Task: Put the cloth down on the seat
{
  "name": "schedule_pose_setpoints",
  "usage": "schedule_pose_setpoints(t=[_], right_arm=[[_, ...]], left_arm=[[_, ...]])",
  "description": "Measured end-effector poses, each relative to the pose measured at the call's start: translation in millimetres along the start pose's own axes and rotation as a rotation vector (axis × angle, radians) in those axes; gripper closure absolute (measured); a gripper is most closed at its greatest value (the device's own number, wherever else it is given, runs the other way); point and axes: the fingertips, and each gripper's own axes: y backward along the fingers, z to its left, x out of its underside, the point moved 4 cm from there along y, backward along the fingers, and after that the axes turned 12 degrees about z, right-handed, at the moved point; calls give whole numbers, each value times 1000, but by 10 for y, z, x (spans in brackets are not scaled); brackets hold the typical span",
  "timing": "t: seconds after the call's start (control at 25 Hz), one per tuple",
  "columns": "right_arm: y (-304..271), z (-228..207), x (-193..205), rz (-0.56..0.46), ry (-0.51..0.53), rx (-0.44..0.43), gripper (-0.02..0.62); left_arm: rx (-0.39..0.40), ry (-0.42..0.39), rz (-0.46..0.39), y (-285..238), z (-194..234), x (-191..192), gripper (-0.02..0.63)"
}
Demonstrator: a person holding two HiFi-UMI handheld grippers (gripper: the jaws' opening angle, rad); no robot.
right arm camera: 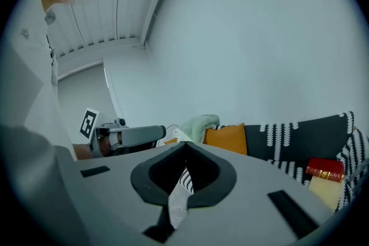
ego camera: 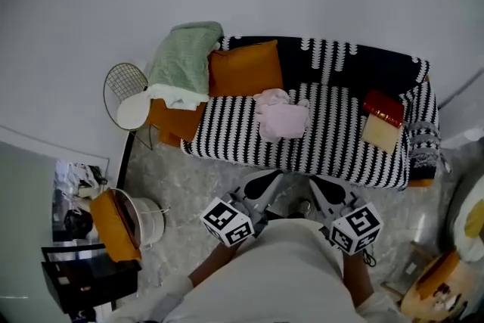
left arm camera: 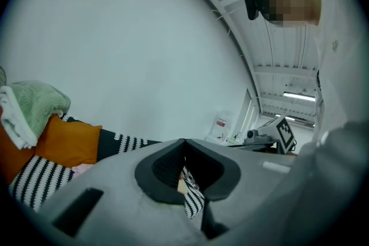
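Note:
A crumpled pink cloth (ego camera: 281, 116) lies on the seat of the black-and-white striped sofa (ego camera: 340, 140), near its middle and free of both grippers. My left gripper (ego camera: 266, 182) and right gripper (ego camera: 321, 190) are held close to the person's body, in front of the sofa's front edge and well short of the cloth. In the left gripper view the left gripper (left arm camera: 184, 141) has its jaws meeting at the tips with nothing held. The right gripper (right arm camera: 185, 144) looks the same in the right gripper view. A sliver of the pink cloth (left arm camera: 81, 169) shows low at the left.
An orange cushion (ego camera: 244, 66) and a green blanket (ego camera: 184, 57) rest at the sofa's left end. A red book (ego camera: 384, 108) on a cream block (ego camera: 380, 134) sits at the right end. A wire basket (ego camera: 125, 91) and a white bucket (ego camera: 147, 219) stand on the floor at left.

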Motion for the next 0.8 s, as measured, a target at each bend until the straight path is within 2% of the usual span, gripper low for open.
schedule_pose_setpoints(t=[0.12,0.28,0.52,0.8], right_arm=[[-41,67,-96,-23,26,20,588],[-115,177,-156,-51,4,19,588],[-287,393,-189,-52,4,3,588],[-384,454,-99,-45,-8,10,588]], left_arm=[[-5,-14,-11,106,41,-38,594],[0,-24,-11,248,92,-49,594],[-7,-15,-21,442,218,-55,594],[5,-9,3,504,261,52,594]])
